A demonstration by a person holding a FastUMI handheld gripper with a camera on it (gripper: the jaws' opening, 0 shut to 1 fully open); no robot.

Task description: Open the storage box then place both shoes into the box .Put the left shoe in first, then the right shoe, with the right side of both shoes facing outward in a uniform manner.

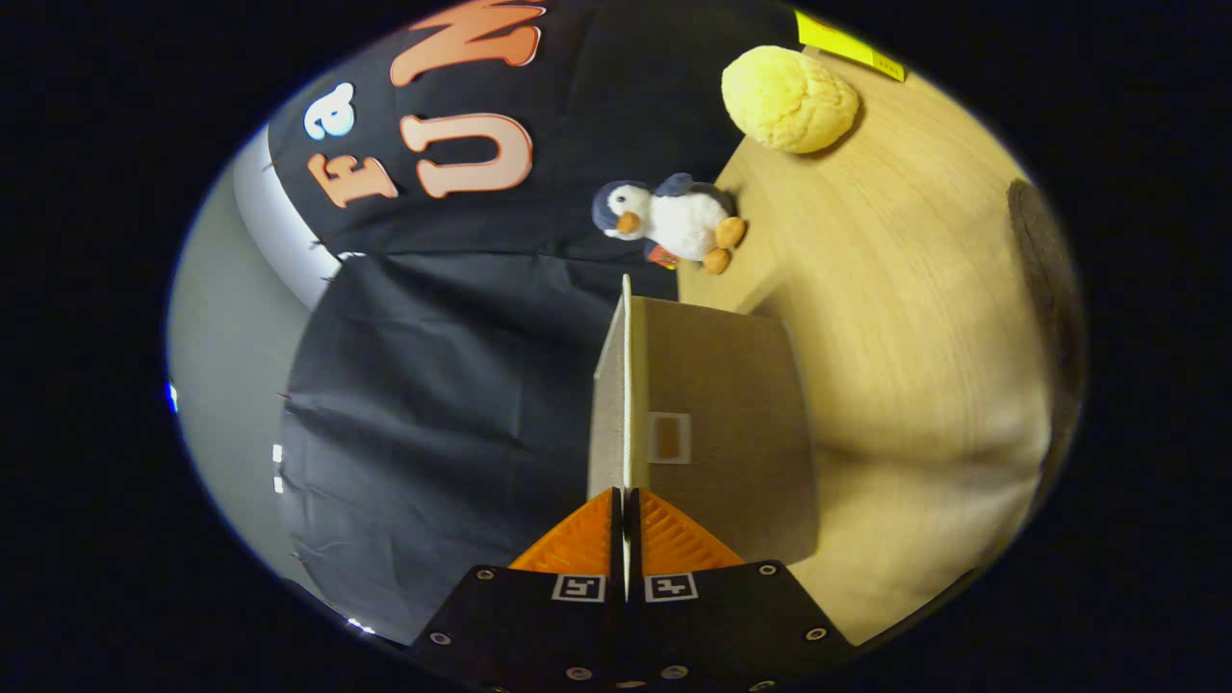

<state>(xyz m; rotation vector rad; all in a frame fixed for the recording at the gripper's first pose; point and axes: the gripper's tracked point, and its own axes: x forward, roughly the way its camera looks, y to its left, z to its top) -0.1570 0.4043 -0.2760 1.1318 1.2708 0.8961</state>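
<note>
Box lid (pixel 627 385) pinched edge-on between gripper (pixel 627 525) fingers, long edge running straight ahead; box (pixel 731 423) beside it.

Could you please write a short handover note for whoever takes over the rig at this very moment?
Tool: fingers closed on the thin pale edge of the lid of the brown fabric storage box, which runs straight ahead between them.
The view is rolled on its side; the box stands on the light wooden table. Beyond it: a plush penguin toy and a fluffy yellow ball.
Done: lid gripped, seemingly lifted on edge.
Left: finish opening, then left shoe in, then right shoe, right sides outward.
</note>
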